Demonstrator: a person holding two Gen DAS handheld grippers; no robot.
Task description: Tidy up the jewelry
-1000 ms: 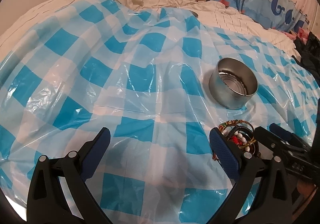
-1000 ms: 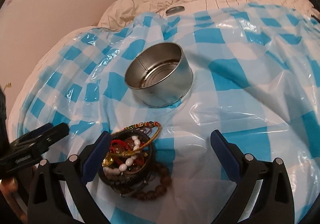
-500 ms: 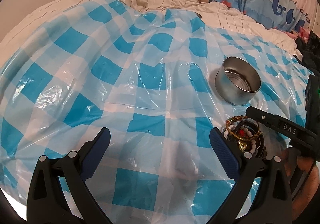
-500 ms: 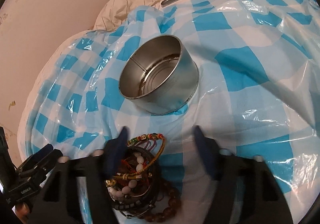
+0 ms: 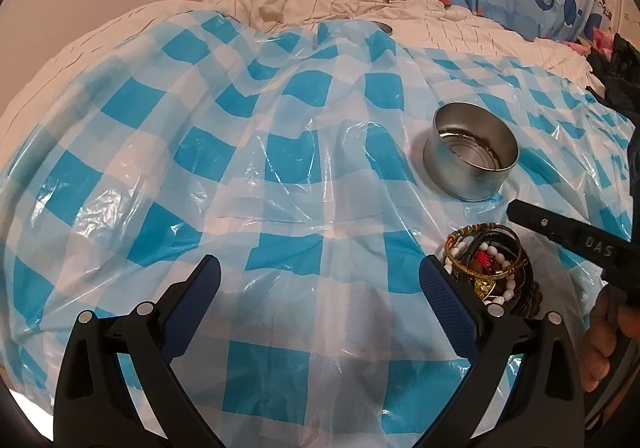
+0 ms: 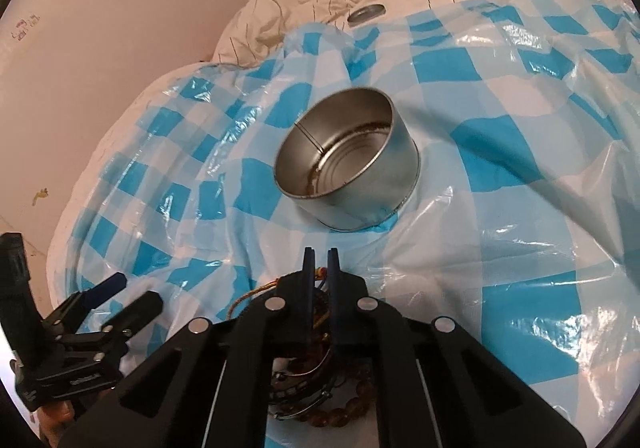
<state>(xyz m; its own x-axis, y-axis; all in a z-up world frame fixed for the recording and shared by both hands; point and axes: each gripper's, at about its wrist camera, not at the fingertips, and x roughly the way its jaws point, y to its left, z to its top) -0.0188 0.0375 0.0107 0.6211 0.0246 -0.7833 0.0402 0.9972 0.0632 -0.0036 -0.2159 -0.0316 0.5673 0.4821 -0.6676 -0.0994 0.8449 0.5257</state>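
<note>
Right hand-held gripper clenched, fingers nearly together, apparently pinching a thin multicoloured bangle at the top of the tangled pile of beaded bracelets and bangles directly beneath it, probably for transfer into the empty round silver metal tin just ahead on the blue-and-white checked plastic sheet. Left hand-held gripper released, jaws wide over bare sheet, pile just right. Only left wrist view shows pile unobstructed; right hides it.

Most of the bracelet pile hidden beneath the right gripper.
</note>
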